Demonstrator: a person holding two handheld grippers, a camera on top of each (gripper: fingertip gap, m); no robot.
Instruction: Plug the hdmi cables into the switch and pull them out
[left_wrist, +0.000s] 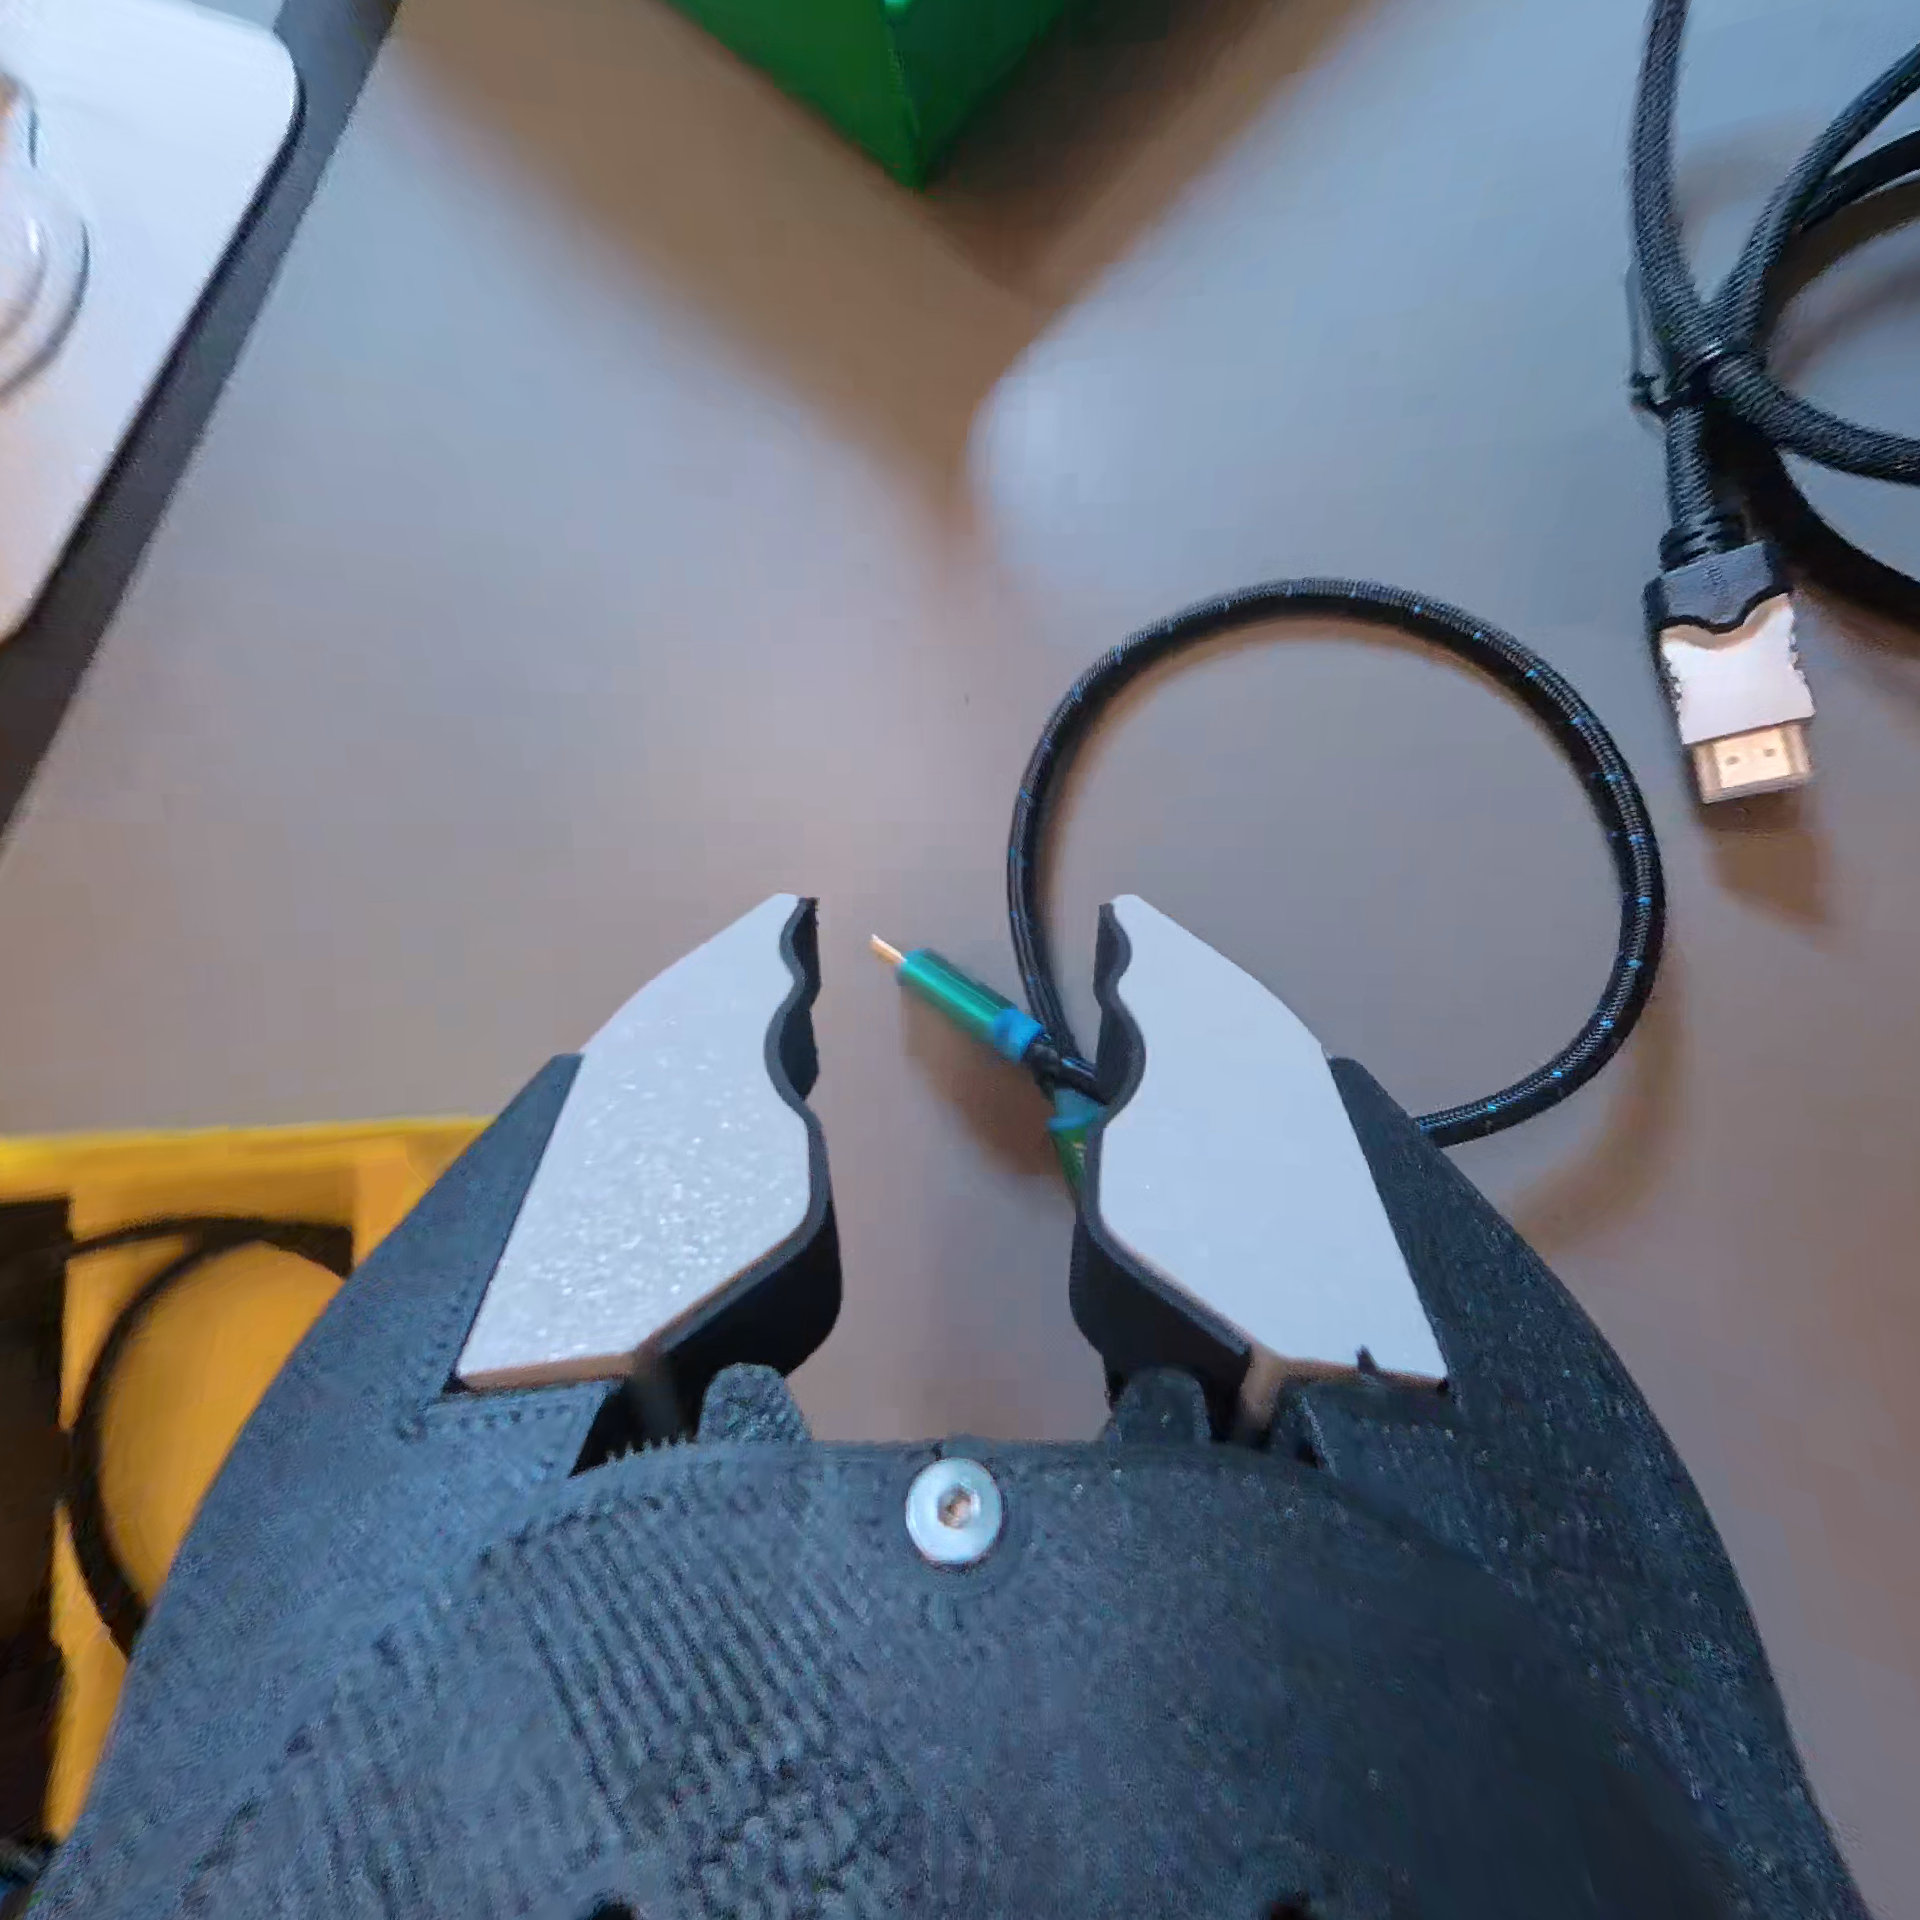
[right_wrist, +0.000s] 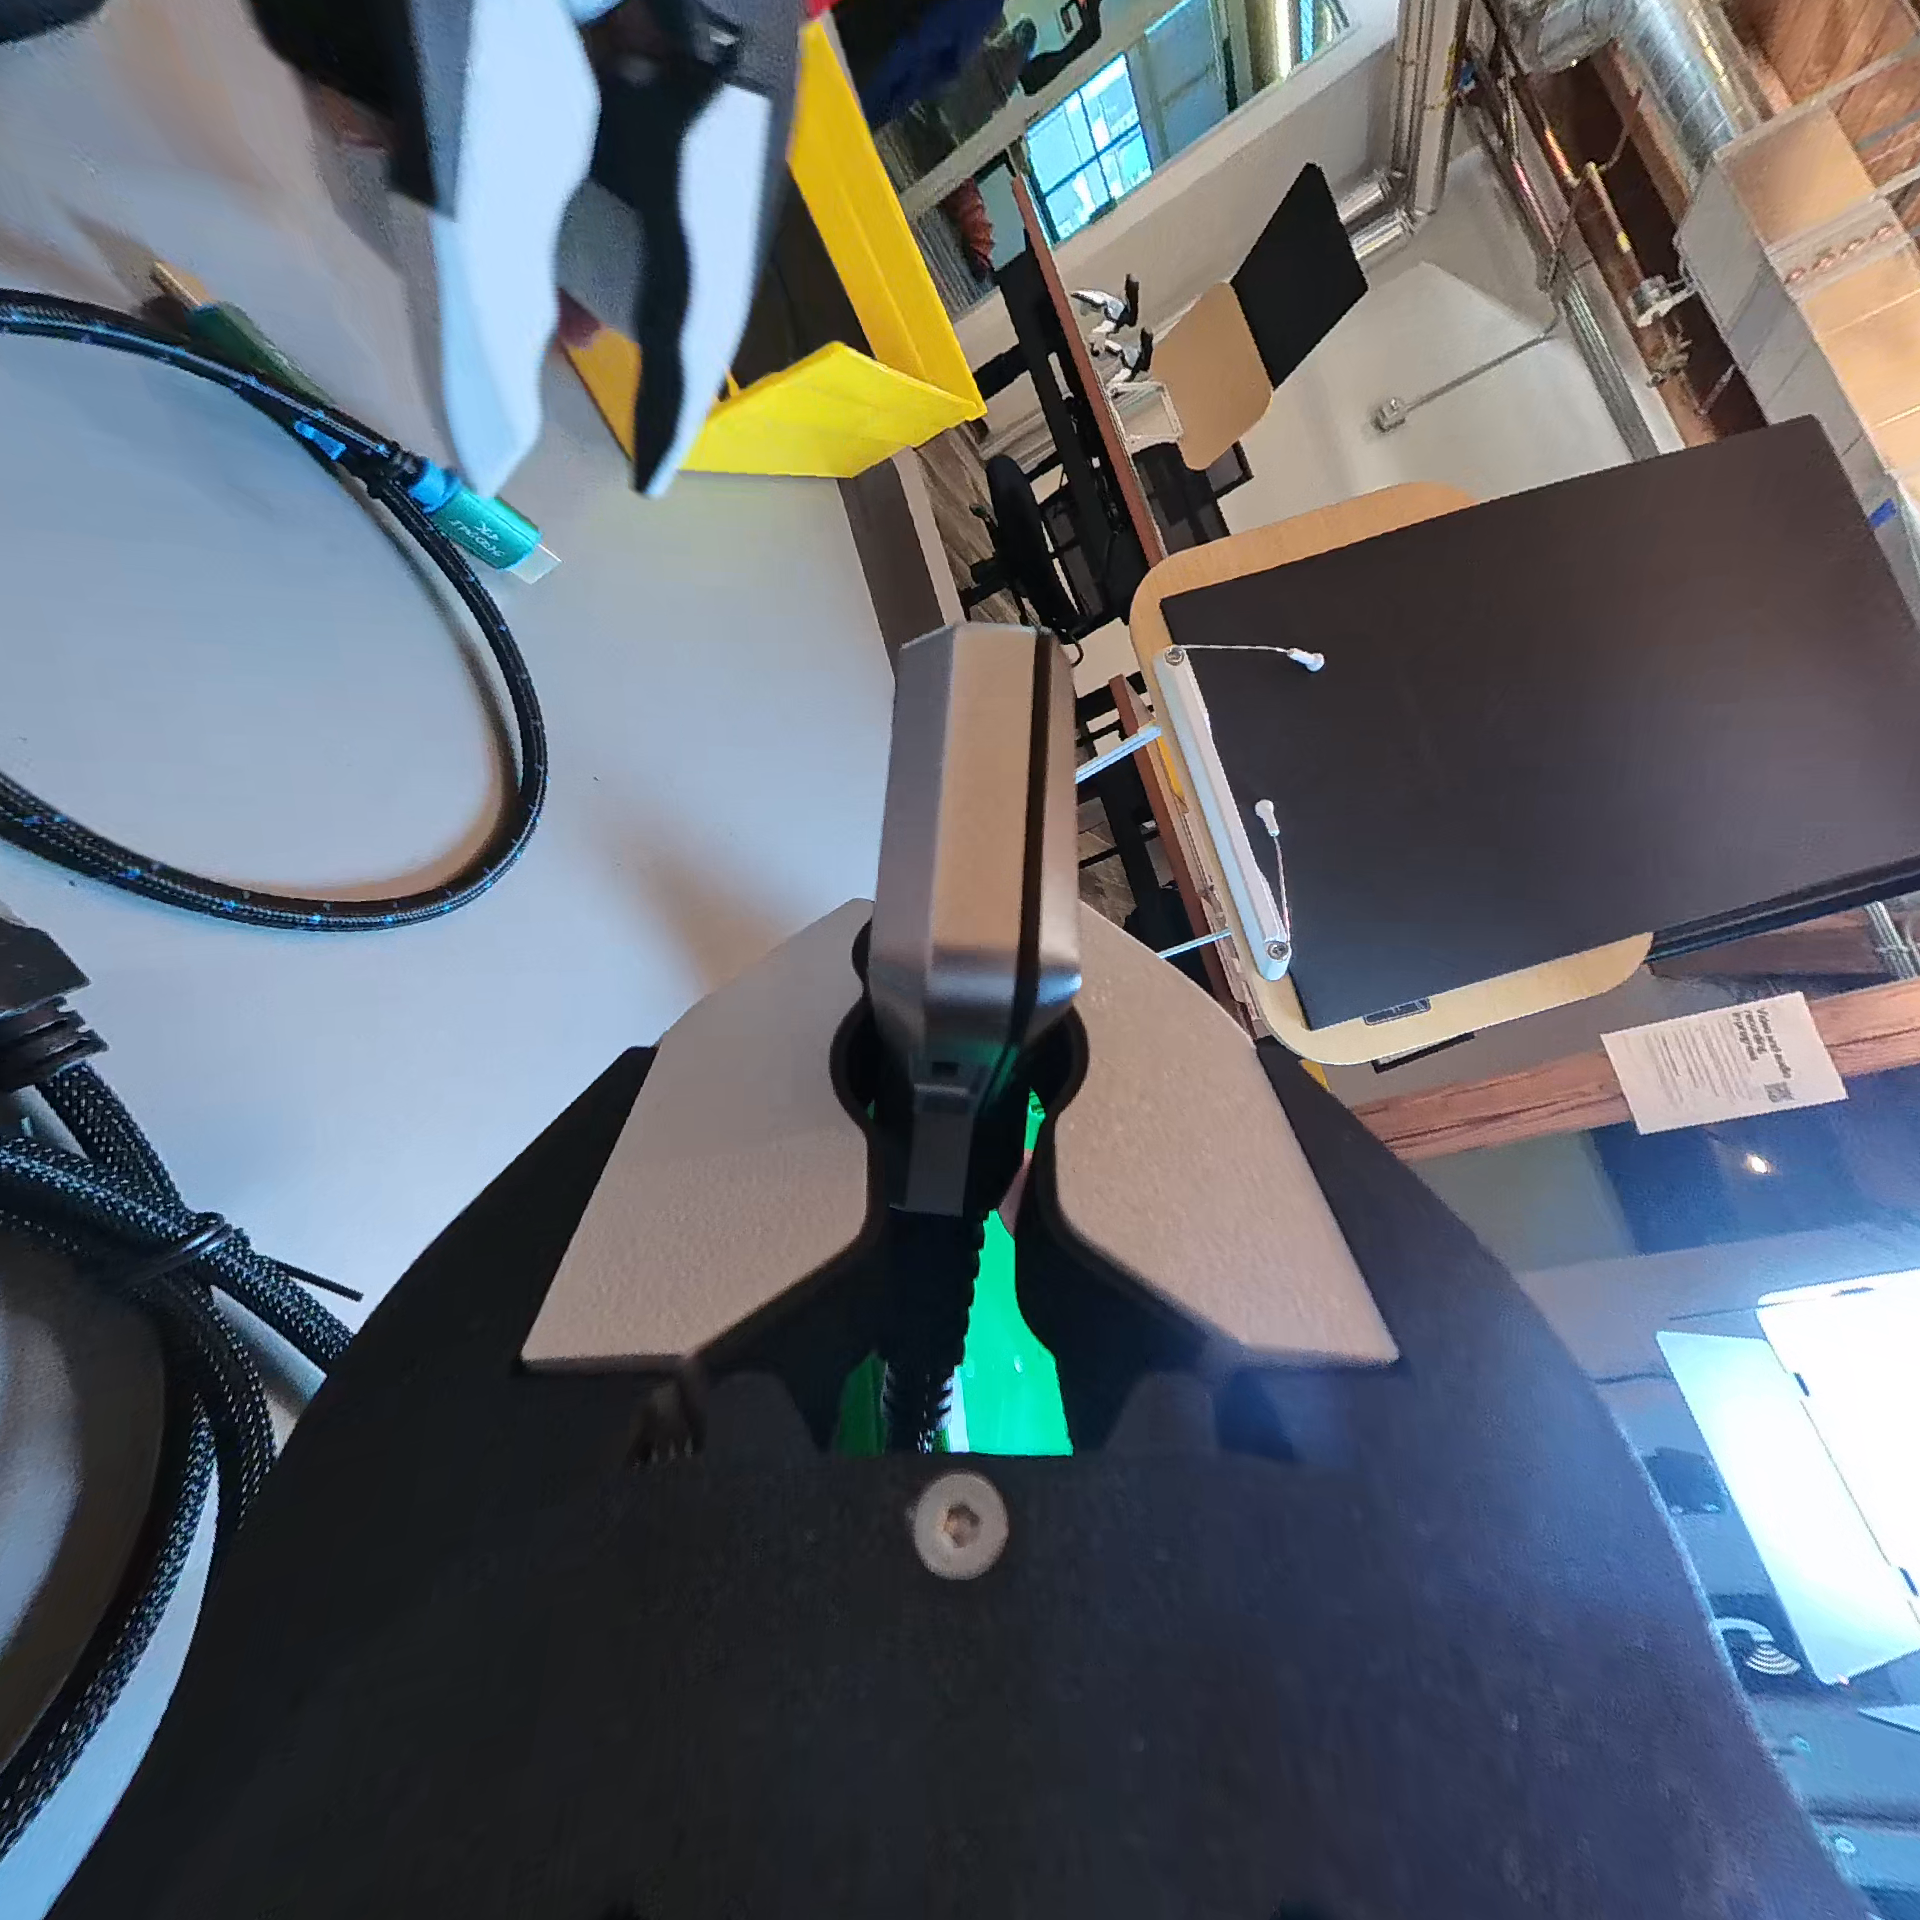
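My left gripper (left_wrist: 956, 925) is open, low over the table, with a green HDMI plug (left_wrist: 951, 987) lying between its fingertips, untouched. The plug's black braided cable with blue flecks (left_wrist: 1340, 603) curls in a loop to the right. A second green plug (left_wrist: 1070, 1138) peeks out under the right finger. My right gripper (right_wrist: 971, 935) is shut on the grey HDMI switch (right_wrist: 966, 790), held on edge, its black pigtail cable running back between the fingers. In the right wrist view the left gripper (right_wrist: 571, 478) hovers just above the green plug (right_wrist: 488, 530).
A thicker black HDMI cable with a silver plug (left_wrist: 1730, 686) lies at the right, and its coiled bundle (right_wrist: 104, 1247) shows in the right wrist view. A yellow bin (left_wrist: 208, 1164) stands at the left, a green box (left_wrist: 883, 83) at the back, and a white device (left_wrist: 104, 208) at the far left. Left tips to right tips: about 15 centimeters.
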